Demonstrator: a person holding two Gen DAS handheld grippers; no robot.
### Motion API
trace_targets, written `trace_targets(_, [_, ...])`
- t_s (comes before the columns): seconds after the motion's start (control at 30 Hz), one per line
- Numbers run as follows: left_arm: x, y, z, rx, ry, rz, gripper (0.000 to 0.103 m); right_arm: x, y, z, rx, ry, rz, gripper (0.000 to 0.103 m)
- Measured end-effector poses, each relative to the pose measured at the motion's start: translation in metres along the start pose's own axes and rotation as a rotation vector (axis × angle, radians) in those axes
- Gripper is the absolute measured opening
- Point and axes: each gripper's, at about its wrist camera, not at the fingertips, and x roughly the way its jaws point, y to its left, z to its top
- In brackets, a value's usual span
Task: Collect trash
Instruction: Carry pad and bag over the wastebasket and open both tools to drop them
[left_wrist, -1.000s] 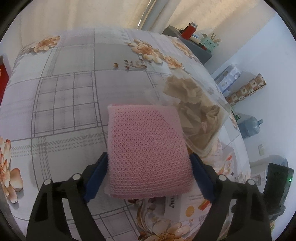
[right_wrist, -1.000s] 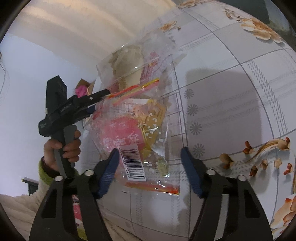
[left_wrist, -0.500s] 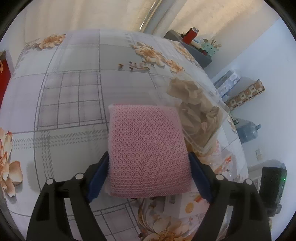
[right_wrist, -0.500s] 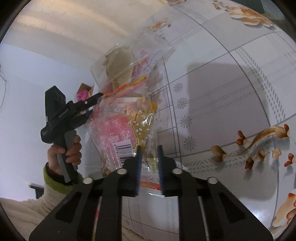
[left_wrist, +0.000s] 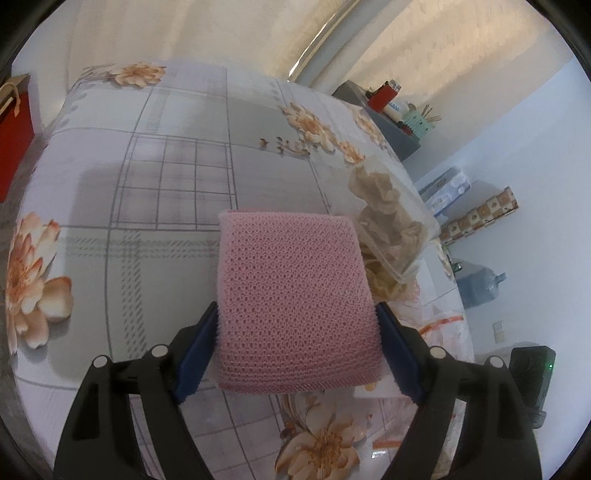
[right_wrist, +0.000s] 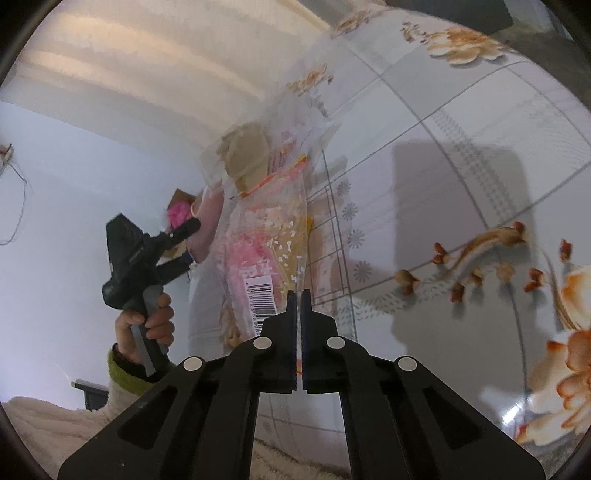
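My left gripper (left_wrist: 297, 325) is shut on a pink foam net pad (left_wrist: 295, 299) and holds it above the flowered tablecloth (left_wrist: 147, 206). My right gripper (right_wrist: 298, 295) is shut on the lower edge of a clear plastic bag (right_wrist: 269, 236) that holds crumpled brown paper (right_wrist: 243, 155) and pink and yellow wrappers with a barcode label. The bag hangs lifted off the table. The same bag with brown paper (left_wrist: 388, 218) shows to the right of the pink pad in the left wrist view. The left gripper (right_wrist: 184, 229) shows beside the bag in the right wrist view.
A red bag (left_wrist: 14, 136) stands at the table's left edge. A grey cabinet (left_wrist: 384, 118) with small items stands behind the table. A water jug (left_wrist: 480, 284) and boxes (left_wrist: 476, 218) are on the floor at the right.
My right gripper has closed on the bag's edge and lifted it. My left gripper has risen slightly with the pink pad.
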Motion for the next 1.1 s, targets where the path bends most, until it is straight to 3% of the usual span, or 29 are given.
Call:
trace_targets(0.5, [-0.045, -0.011, -0.022, -0.041, -0.056, -0.099, 0.080, -0.033, -0.015, 0.001, 0.061, -0.127, 0.021, 0.000])
trace_targets(0.77, [-0.056, -0.072, -0.013, 0.102, -0.067, -0.164, 0.080, -0.058, -0.025, 0.005, 0.063, -0.224, 0.037, 0.000])
trace_targets(1.1, [0.000, -0.184, -0.002, 0.305, 0.045, -0.292, 0.080, -0.120, -0.059, -0.006, 0.114, -0.383, 0.030, 0.000])
